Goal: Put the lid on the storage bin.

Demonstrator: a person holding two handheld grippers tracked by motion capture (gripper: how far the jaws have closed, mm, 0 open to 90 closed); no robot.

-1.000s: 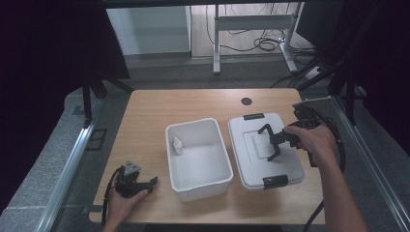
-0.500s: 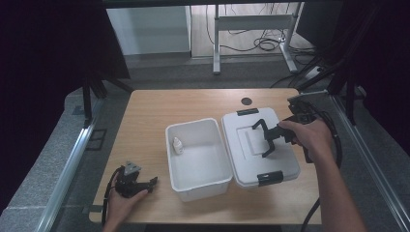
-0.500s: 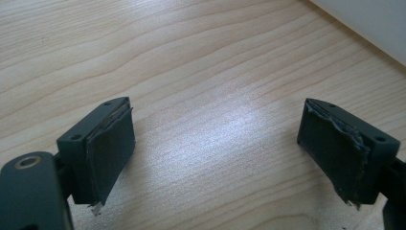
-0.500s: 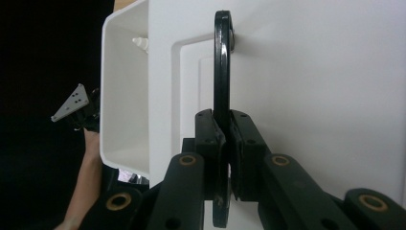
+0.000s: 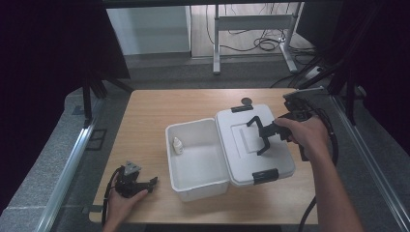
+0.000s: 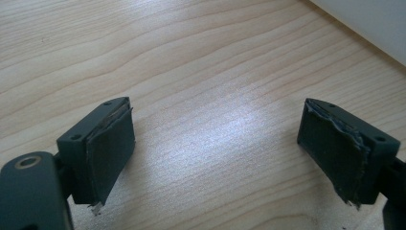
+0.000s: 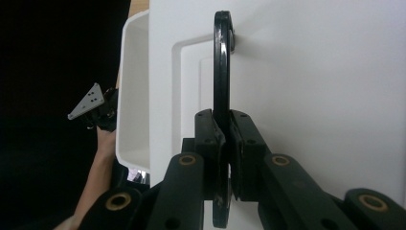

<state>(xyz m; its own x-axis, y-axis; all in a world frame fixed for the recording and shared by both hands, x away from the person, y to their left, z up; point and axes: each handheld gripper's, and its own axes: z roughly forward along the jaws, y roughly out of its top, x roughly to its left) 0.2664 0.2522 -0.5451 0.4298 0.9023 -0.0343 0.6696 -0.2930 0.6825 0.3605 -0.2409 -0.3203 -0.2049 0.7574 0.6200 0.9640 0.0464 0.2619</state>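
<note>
Since the earlier frames the white lid [image 5: 255, 143] has slid toward nine o'clock and now butts against the open white box [image 5: 197, 159], carried there by the right gripper [image 5: 261, 137], whose jaws are clenched on the lid's black handle [image 7: 221, 72]. The right gripper view shows that handle standing up out of its recess and pinched flat between the two pads, a grip that probably lets the lid be lifted and steered level without tipping. Its black latches [image 5: 265, 176] sit at the six and twelve o'clock ends, so the lid looks roughly lined up with the box's long sides, ready, I judge, to be swung over the opening. Inside the box a small dropper bottle [image 5: 177, 145] stands against the nine o'clock wall, low enough not to foul a lid coming down. Over at seven o'clock the left gripper [image 5: 137, 181] rests on the table with its jaws released and nothing between them, likely parked clear of the work. Underneath is a pale wooden table [image 5: 159, 108] with visible grain, set between metal rails; beyond it, at twelve o'clock, lie a grey floor, desk legs [image 5: 216, 38] and loose cables [image 5: 263, 44], with dark curtains on both sides.
</note>
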